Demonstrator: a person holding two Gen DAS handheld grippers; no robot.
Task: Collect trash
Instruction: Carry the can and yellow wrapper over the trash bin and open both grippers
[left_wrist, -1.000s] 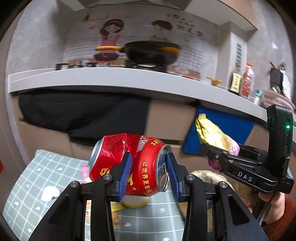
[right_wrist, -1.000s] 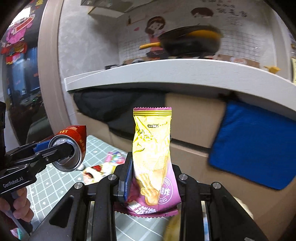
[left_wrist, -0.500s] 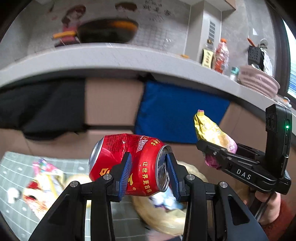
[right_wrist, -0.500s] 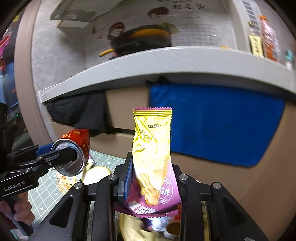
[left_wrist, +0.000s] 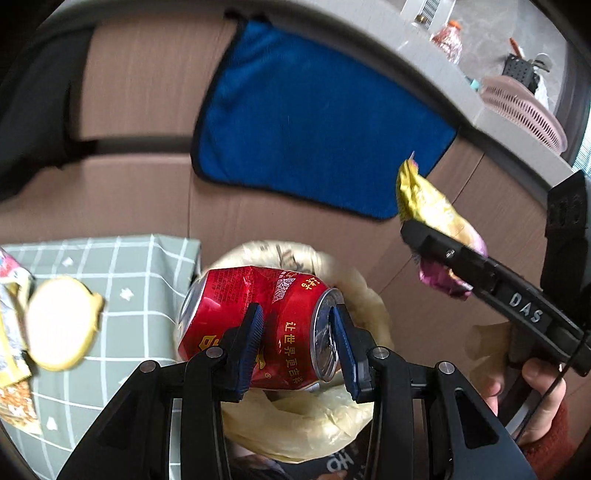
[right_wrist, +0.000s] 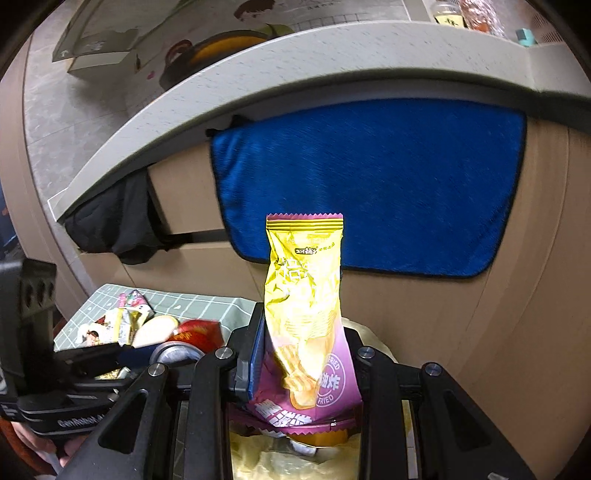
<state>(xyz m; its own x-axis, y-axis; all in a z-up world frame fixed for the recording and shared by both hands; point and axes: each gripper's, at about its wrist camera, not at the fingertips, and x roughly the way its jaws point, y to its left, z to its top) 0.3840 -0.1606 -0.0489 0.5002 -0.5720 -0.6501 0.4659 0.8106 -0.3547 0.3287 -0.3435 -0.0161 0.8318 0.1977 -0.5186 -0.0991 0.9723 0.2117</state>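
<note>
Because both pieces of trash are already gripped, the coming move turns on where the bin's mouth lies under each gripper. In the left wrist view, far out at nine o'clock, leftover wrappers (left_wrist: 11, 332) and a pale round lid (left_wrist: 59, 323) lie on the green checked tablecloth (left_wrist: 147, 266). At the centre, the left gripper (left_wrist: 295, 341) is clamped on the dented red drink can (left_wrist: 258, 325), whose long axis runs crosswise, from nine to three o'clock, with one blue pad on the can's side and the other against its silver top. Directly behind and beneath the can, from twelve round to six o'clock, opens the trash bin with a yellowish bag liner (left_wrist: 369, 306); the can looks to hang over its rim nearest the table. At three o'clock the right gripper (left_wrist: 443, 254) pinches the yellow-and-purple chip bag (left_wrist: 428, 206), which appears to sit past the liner's right edge here. In the right wrist view that bag (right_wrist: 306, 314) stands upright toward twelve, pads closed on its lower half, liner (right_wrist: 288, 461) showing at six. By my reading, the left hand is nearer to a clean drop.
</note>
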